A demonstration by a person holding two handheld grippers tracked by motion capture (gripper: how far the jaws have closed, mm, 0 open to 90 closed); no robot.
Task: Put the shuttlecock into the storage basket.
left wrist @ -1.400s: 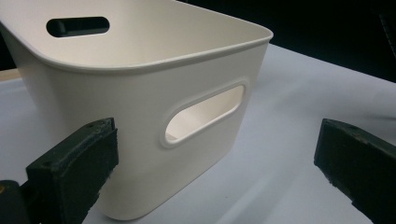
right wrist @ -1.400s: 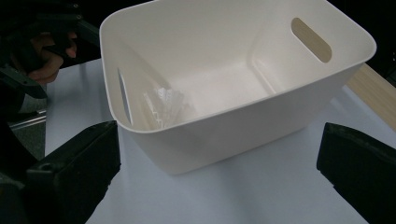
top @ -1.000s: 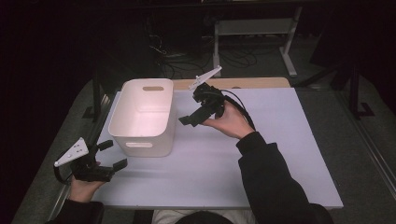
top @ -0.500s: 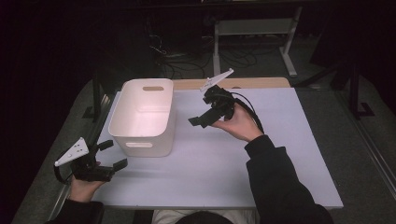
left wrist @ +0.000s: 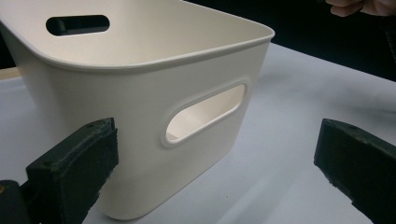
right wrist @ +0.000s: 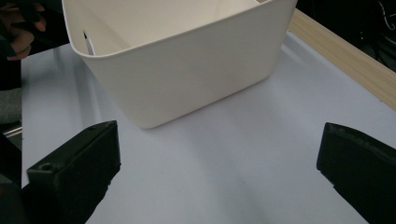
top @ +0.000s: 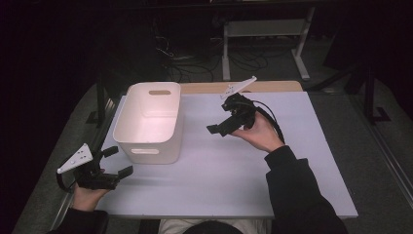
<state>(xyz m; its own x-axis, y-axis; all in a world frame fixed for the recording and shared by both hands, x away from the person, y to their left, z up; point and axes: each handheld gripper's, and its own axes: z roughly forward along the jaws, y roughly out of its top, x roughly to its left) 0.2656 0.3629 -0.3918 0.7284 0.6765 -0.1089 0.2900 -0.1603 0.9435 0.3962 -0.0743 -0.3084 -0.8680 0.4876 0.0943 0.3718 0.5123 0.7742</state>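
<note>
While both grippers hang with jaws apart, the white bin (top: 150,122) (smooth, slot handles in its end walls, nothing inside) sits on the table's (top: 219,170) left side, between the left gripper (top: 119,162) and right gripper (top: 216,129).

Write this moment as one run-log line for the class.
scene: white bin on table | left hand-held gripper: open, near bin's front handle slot | right hand-held gripper: open, beside bin, apart | bin: looks empty

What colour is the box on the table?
The box is cream-white all over, with no pattern. The left gripper view shows it best.
</note>
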